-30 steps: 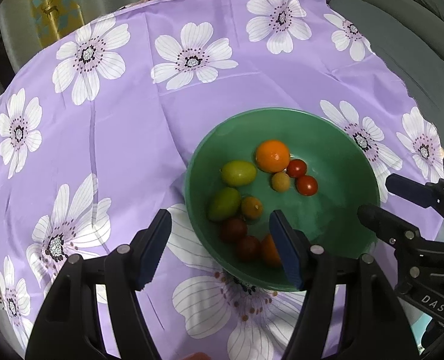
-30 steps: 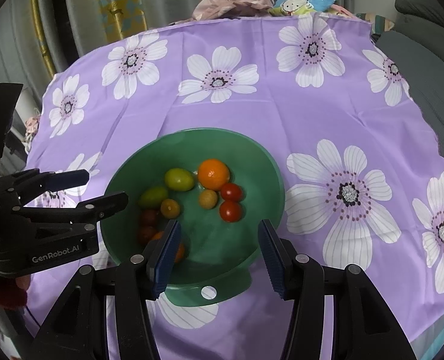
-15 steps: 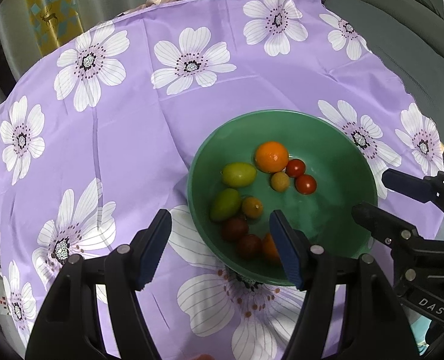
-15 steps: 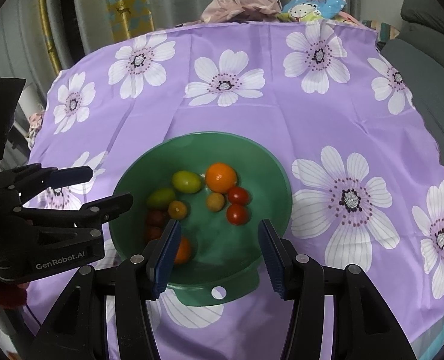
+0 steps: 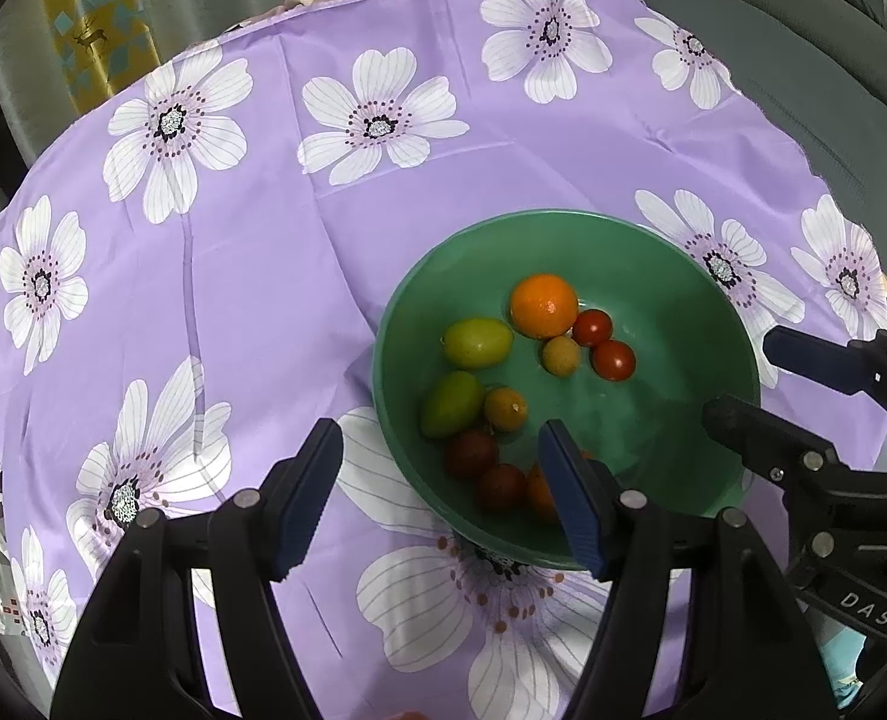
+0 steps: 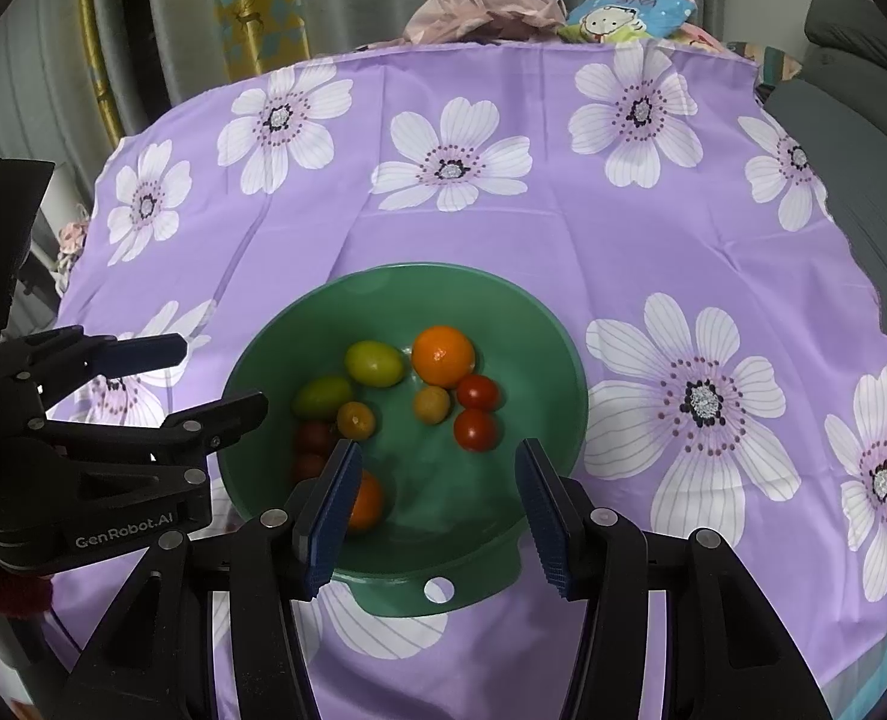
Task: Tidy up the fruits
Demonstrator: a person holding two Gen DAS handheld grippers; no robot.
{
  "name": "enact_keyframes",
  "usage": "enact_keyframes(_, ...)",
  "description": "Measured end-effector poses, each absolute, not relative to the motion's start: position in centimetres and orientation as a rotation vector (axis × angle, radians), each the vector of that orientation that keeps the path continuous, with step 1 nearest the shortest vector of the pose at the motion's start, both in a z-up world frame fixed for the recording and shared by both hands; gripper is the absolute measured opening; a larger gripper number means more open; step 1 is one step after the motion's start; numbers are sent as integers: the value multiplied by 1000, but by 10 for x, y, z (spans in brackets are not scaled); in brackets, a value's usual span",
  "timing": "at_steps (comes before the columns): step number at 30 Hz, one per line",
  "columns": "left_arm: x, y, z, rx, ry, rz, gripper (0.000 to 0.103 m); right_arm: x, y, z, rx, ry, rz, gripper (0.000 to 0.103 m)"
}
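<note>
A green bowl (image 5: 677,276) (image 6: 539,324) sits on the purple flowered cloth and holds an orange (image 5: 544,306) (image 6: 443,356), two green fruits (image 5: 478,342) (image 6: 375,363), red cherry tomatoes (image 5: 613,360) (image 6: 475,429) and several other small fruits. My left gripper (image 5: 443,504) is open and empty above the bowl's near left rim. My right gripper (image 6: 437,519) is open and empty above the bowl's near rim. Each gripper shows in the other's view, the right one (image 5: 761,384) and the left one (image 6: 203,378).
The purple flowered cloth (image 5: 251,276) (image 6: 653,252) covers a round table. Crumpled cloth and a cartoon-print bag (image 6: 623,12) lie at the far edge. A grey sofa (image 5: 803,60) stands to the right. Curtains hang behind.
Both grippers have drawn back and up a little, so the bowl sits slightly farther away in both views. The fruits have not moved.
</note>
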State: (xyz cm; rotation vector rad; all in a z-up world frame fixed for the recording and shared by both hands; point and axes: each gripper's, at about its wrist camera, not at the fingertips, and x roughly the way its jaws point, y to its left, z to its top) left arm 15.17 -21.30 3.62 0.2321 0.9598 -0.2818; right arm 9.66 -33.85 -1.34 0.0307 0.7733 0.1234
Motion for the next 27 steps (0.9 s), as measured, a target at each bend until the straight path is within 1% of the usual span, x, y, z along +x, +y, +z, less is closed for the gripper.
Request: enact_keyframes(27, 157, -214, 31, 237, 975, -282, 67, 100, -338, -20, 33, 784, 128, 54)
